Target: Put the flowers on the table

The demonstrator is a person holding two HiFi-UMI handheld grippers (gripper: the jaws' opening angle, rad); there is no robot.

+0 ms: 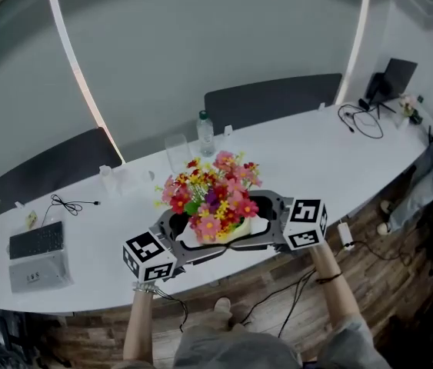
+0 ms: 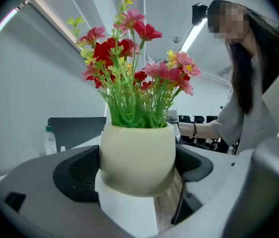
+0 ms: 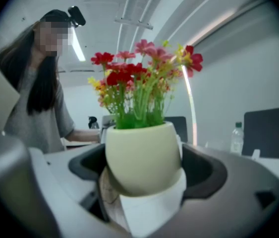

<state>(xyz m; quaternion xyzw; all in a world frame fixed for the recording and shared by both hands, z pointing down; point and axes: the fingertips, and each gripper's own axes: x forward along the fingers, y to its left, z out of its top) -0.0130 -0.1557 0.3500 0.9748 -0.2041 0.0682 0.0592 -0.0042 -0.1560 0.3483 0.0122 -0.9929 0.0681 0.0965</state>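
counter (image 1: 308, 156): long, white, curved.
left gripper (image 1: 176, 233): jaws clamped on the left side of the pot (image 2: 137, 157); its cube bears black-and-white square markers.
right gripper (image 1: 271, 215): jaws clamped on the pot's right side; same markers.
flowers (image 1: 214, 193): red, pink and yellow, upright in the pot, at the counter's near edge.
pot: cream, round, plain.
bottle (image 1: 204, 133): behind the flowers; label too small to read.

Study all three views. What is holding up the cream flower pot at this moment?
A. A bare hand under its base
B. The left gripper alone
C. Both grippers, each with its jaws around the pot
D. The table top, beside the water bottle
C: the flower pot sits between the jaws of the left gripper and of the right gripper, with their dark pads against its sides.
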